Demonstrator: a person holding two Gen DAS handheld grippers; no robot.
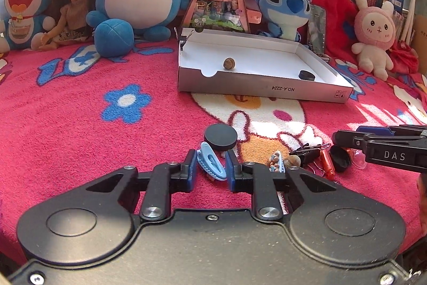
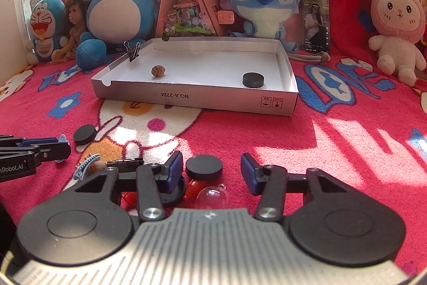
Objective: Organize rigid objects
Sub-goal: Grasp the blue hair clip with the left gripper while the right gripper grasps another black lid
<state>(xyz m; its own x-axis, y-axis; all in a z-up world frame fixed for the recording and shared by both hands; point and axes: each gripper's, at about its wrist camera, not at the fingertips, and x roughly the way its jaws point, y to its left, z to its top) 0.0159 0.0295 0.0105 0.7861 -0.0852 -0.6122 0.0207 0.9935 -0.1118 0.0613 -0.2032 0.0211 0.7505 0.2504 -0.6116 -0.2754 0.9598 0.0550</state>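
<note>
Cardboard box [image 2: 202, 98] reads "NO.A-2224" upside down on its near wall; inside I see a brown nut [image 2: 158, 70] left, a black puck [image 2: 253, 79] right, and a binder clip [image 2: 133, 50] on the left rim. "DAS" shows on my right gripper [image 2: 212, 169], "Robot.AI" on my left gripper [image 1: 210, 164]. Left jaws sit narrow around the blue hair clip [image 1: 210, 164]; I cannot tell if the pads press it. Right jaws stand apart, a second puck [image 2: 204, 167] between them, untouched. Open red blanket [image 2: 347, 151] lies right of the clutter.
</note>
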